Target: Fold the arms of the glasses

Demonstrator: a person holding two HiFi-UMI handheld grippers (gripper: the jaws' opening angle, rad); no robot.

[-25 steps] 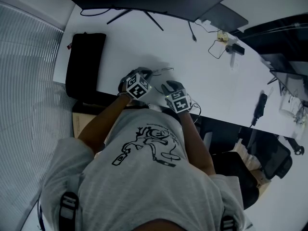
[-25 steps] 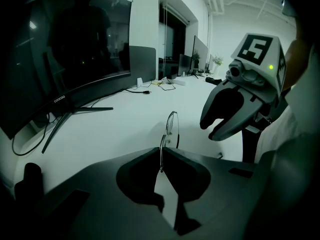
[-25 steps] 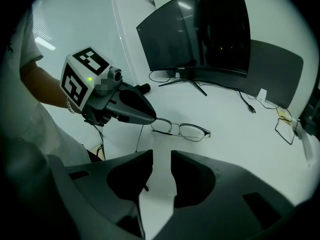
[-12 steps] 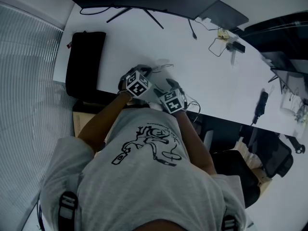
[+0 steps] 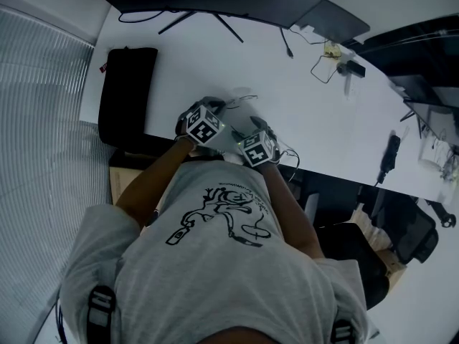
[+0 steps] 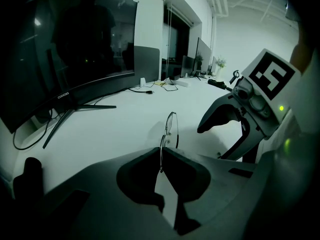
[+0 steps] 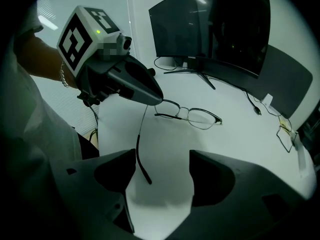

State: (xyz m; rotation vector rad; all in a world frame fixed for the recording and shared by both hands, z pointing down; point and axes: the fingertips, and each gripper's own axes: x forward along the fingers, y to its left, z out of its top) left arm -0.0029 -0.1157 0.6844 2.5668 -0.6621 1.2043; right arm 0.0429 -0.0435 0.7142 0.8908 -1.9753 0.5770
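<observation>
Thin wire-rimmed glasses (image 7: 197, 116) stand just above the white table (image 7: 240, 149). My left gripper (image 7: 156, 98) is shut on them at the hinge end of the front. From that end one unfolded arm (image 7: 139, 151) hangs down toward me. My right gripper (image 7: 162, 156) is open. Its jaws have just been opening, and the arm's dark tip lies between them near the left jaw, with neither pad pressing on it. In the left gripper view the glasses (image 6: 171, 126) show edge-on at the tips of my left gripper (image 6: 161, 153). Both grippers sit close together in the head view, left (image 5: 221, 110), right (image 5: 247, 125).
A large curved monitor (image 7: 215, 24) stands at the back of the table on a splayed stand (image 6: 75, 109). A black pouch (image 5: 128, 95) lies at the table's left end. Cables and small items (image 5: 330, 63) lie far right. The table's near edge (image 5: 323, 174) runs right by my grippers.
The right gripper's marker cube has shifted a little to the left, closer to the left gripper. The left gripper has kept still.
</observation>
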